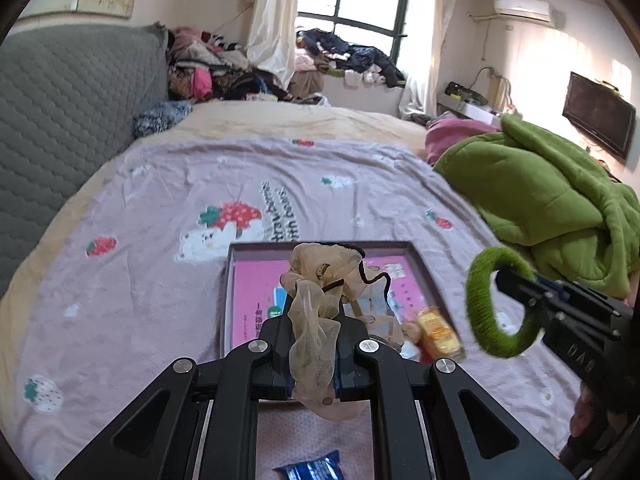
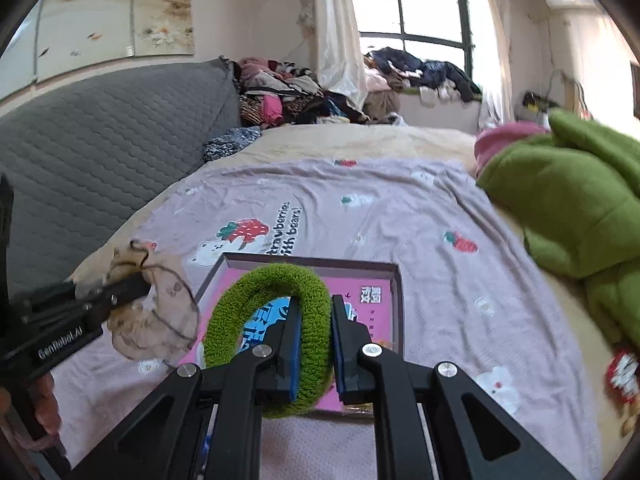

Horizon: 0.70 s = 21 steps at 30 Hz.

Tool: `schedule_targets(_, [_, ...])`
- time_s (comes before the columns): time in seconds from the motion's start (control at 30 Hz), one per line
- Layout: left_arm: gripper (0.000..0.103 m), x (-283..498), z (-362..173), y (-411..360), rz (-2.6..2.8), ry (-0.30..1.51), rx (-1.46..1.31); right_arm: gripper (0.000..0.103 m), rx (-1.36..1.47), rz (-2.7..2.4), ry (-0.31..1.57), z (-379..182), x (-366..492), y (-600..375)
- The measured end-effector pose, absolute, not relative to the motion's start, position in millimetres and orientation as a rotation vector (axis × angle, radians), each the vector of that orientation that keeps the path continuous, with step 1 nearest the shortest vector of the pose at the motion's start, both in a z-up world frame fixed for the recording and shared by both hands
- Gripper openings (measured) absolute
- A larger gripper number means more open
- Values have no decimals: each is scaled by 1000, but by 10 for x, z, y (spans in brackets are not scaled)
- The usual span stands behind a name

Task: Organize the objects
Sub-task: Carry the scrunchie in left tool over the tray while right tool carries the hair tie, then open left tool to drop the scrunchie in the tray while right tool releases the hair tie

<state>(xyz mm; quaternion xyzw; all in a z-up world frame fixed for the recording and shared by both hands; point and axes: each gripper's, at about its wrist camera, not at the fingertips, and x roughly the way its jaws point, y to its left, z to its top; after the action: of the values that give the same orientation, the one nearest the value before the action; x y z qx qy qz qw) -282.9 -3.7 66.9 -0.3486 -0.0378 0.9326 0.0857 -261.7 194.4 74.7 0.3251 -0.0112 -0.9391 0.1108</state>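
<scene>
While both tools hang above the bed, the left tongs (image 1: 314,354), at the lower centre of the left wrist view, are pinched on a sheer beige scrunchie (image 1: 316,320) with a thin dark cord, whose fabric bunches up above and droops below the pads. The right tongs (image 2: 316,344), at the lower centre of the right wrist view, are clamped on the band of a fuzzy green scrunchie (image 2: 276,316), its loop standing up to the left of the pads. Just beyond both sits a shallow open box (image 1: 248,280) with a pink printed bottom, holding a yellow packet (image 1: 440,330) near its right edge. The box rests on a mauve strawberry-print blanket (image 1: 160,208); a green quilt (image 1: 552,204) is heaped at the right of the frame.
</scene>
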Motion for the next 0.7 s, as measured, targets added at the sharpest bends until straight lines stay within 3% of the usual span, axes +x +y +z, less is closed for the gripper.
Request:
schedule_targets(0.3, [13, -3079, 100, -94, 2794, -134, -1088, 13, 1031, -2787, -69, 223, -2947, 2053])
schedule_targets(0.7, [13, -3212, -39, -73, 2825, -121, -1037, 13, 1030, -2810, -67, 2, -3137, 2082])
